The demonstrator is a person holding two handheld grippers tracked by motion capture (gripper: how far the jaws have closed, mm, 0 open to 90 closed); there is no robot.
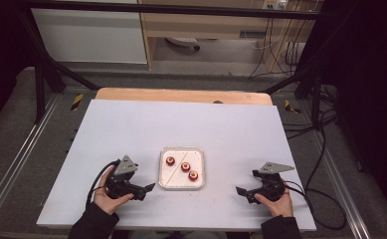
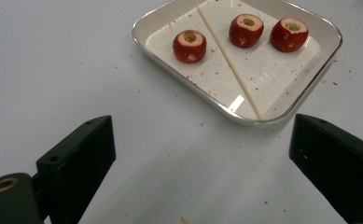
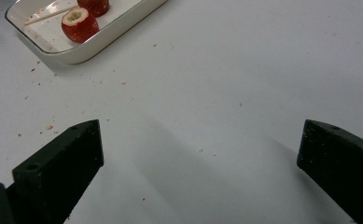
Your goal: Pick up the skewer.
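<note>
Centrally, tray (image 1: 200, 153) with fruits (image 1: 185, 167), skewer (image 1: 176, 169).

In the right gripper view, the tray (image 3: 81, 44) at eleven o'clock is cut off by the top edge, as is one red fruit (image 3: 94, 5). The wooden stick (image 3: 48, 15) is partly hidden behind a fruit there.

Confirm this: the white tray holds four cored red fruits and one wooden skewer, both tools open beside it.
Not four: the tray holds three cored red fruits, as the left gripper view shows. The skewer lies among them; the left tool and right tool are open.
</note>
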